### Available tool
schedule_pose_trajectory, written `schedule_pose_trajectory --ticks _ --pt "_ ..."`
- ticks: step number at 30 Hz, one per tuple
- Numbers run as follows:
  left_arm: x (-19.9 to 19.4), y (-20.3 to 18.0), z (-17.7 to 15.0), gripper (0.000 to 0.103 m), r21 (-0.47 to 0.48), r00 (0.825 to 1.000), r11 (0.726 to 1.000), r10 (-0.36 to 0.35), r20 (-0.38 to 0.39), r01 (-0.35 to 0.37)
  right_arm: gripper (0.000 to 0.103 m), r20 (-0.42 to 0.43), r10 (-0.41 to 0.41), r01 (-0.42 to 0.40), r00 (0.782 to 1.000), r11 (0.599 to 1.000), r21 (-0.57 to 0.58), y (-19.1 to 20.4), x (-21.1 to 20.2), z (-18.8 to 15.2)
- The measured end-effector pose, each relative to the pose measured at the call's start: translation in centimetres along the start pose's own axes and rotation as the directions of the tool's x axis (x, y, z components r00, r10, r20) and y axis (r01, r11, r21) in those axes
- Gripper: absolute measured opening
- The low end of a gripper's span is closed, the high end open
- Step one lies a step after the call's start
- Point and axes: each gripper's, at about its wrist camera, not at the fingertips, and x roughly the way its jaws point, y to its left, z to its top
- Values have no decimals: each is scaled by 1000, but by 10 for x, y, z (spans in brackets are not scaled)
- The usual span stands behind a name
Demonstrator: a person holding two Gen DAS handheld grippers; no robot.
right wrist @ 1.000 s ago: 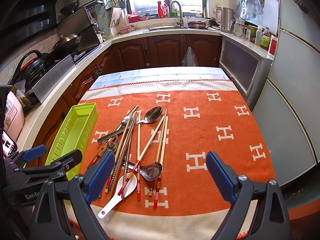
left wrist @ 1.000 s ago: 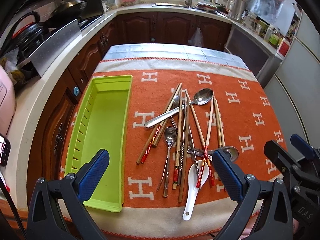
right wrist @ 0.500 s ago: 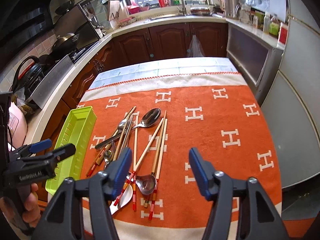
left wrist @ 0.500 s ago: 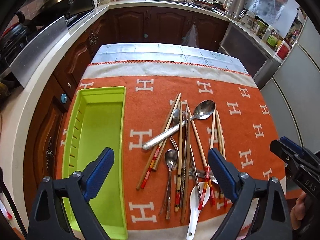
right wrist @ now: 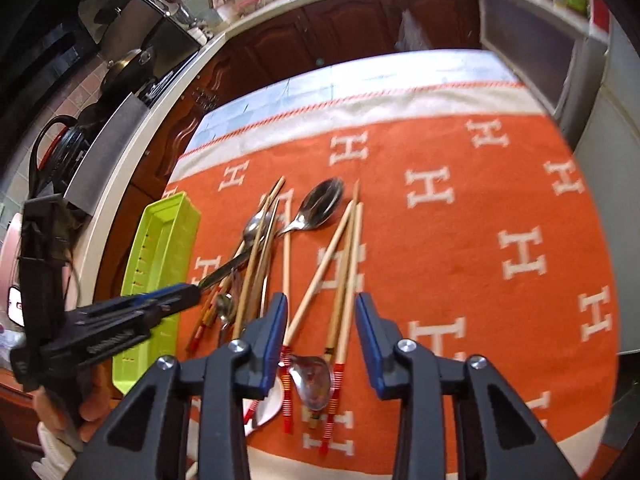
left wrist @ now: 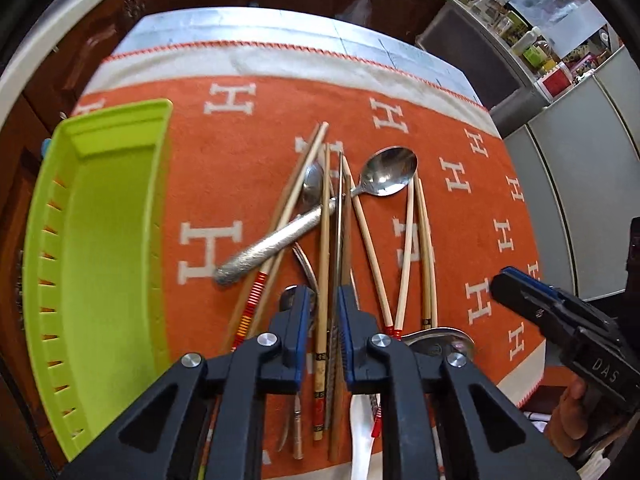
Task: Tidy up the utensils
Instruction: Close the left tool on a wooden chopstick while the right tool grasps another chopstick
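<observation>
Orange cloth (left wrist: 224, 152) w/ white H marks fills most of both views. Green tray (left wrist: 108, 240) lies along the left side of the left wrist view, long axis running top to bottom of frame; in the right wrist view it sits mid-left, near the cloth's edge.

Utensil pile is centre frame, right of the tray and apart from it. Chopsticks (left wrist: 326, 216) mostly run bottom-to-top, fanned a bit, red-banded ends toward the lower edge. Big spoon (left wrist: 390, 172) lies diagonal: bowl upper right, textured handle down to lower left, across the sticks. White spoon (left wrist: 362, 432) at bottom centre, partly hidden by the claw.

Left gripper (left wrist: 323, 320) comes in from the bottom edge, pitched steeply down at the pile; jaws nearly together and closing, a few sticks in the narrow gap. Can't tell if the pads press them yet.

Right gripper (right wrist: 321, 320) also enters from below, angled down; jaws partway apart and closing, straddling two or three sticks, pads not touching them. Small metal spoon (right wrist: 314, 380) lies just below that gap.
</observation>
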Motion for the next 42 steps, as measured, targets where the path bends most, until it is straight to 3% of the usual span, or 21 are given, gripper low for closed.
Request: schedule_pose_trajectory --ticks 8,15,17,19,29,42 --pt "20 -14 12 9 19 999 999 -40 -30 41 24 -127 114 -98 985 987 129 -12 54 9" --pt "29 -16 28 9 12 997 999 -42 -57 43 24 -181 136 -99 974 974 203 -21 84 11" --pt "33 -15 32 8 6 997 999 -44 -64 45 13 -180 136 -98 974 974 204 -21 88 12" --pt "35 -14 35 7 -2 996 999 -48 -70 48 9 -183 140 -101 973 973 207 -23 88 12" --pt "49 -11 35 6 10 996 1000 27 -91 -26 7 -186 140 -104 973 976 190 -18 86 7" --pt "56 -16 24 7 71 991 996 69 -113 -61 7 -192 146 -109 970 976 190 -19 87 5"
